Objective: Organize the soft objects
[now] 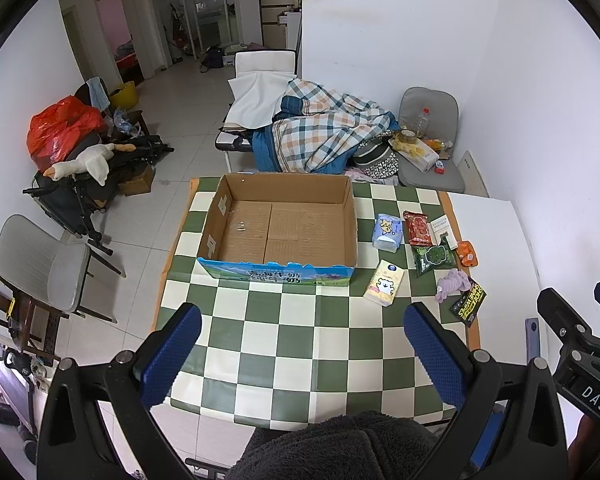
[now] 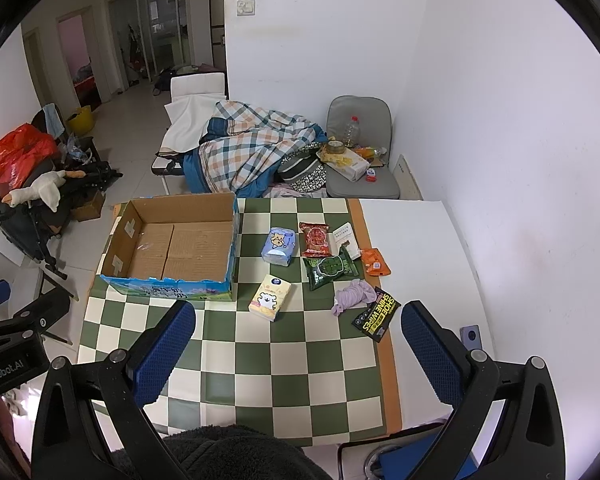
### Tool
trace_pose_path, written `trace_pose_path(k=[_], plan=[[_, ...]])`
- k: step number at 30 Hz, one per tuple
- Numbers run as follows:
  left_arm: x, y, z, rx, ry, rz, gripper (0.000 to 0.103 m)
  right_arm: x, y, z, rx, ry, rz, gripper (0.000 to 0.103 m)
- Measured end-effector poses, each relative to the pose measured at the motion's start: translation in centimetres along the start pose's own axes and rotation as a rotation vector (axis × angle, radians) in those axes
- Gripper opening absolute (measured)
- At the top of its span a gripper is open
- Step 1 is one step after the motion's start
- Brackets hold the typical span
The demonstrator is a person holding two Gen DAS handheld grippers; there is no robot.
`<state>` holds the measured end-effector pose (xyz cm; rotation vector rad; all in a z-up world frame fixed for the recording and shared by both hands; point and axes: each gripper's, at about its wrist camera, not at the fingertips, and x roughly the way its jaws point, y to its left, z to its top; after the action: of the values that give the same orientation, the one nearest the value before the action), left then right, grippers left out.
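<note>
On green checkered tablecloth (image 1: 292,332): empty brown cardboard box (image 1: 280,224) | left gripper (image 1: 300,356) spread wide, holding nothing | right gripper (image 2: 298,354) likewise

Small print on white packet (image 2: 346,236) near frame centre too tiny to read; black wipes sachet (image 1: 469,300) at right partly covered by purple cloth (image 1: 452,283).

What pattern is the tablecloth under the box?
Green-and-cream checks on the tablecloth, clearest in the right wrist view.

home | plaid quilt (image 1: 324,128) on daybed | stuffed goose (image 1: 86,164) | checkered table (image 1: 300,340)
</note>
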<state>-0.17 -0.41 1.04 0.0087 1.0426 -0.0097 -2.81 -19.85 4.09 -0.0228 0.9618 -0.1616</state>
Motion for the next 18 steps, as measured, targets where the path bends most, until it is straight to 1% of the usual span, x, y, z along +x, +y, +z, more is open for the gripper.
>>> trace_pose_path(k=[11, 12, 16, 18], plan=[[0.1, 0.0, 0.0, 0.002, 0.006, -0.008, 0.103, 0.2, -0.1, 0.0, 0.007, 0.006, 0.002, 0.103], [0.3, -0.9, 0.4, 0.005, 0.010, -0.011, 0.103, 0.2, -0.1, 0.1, 0.008, 0.010, 0.004, 0.103], [2.7, -3.1, 1.8, 0.037, 0.021, -0.047, 0.103, 2.0, -1.4, 0.0, 0.047, 0.055, 0.022, 0.103], [5.1, -4.9, 3.0, 0.073, 0.042, -0.070, 0.103, 3.9, -3.1, 0.2, 0.081, 0.085, 0.025, 0.103]])
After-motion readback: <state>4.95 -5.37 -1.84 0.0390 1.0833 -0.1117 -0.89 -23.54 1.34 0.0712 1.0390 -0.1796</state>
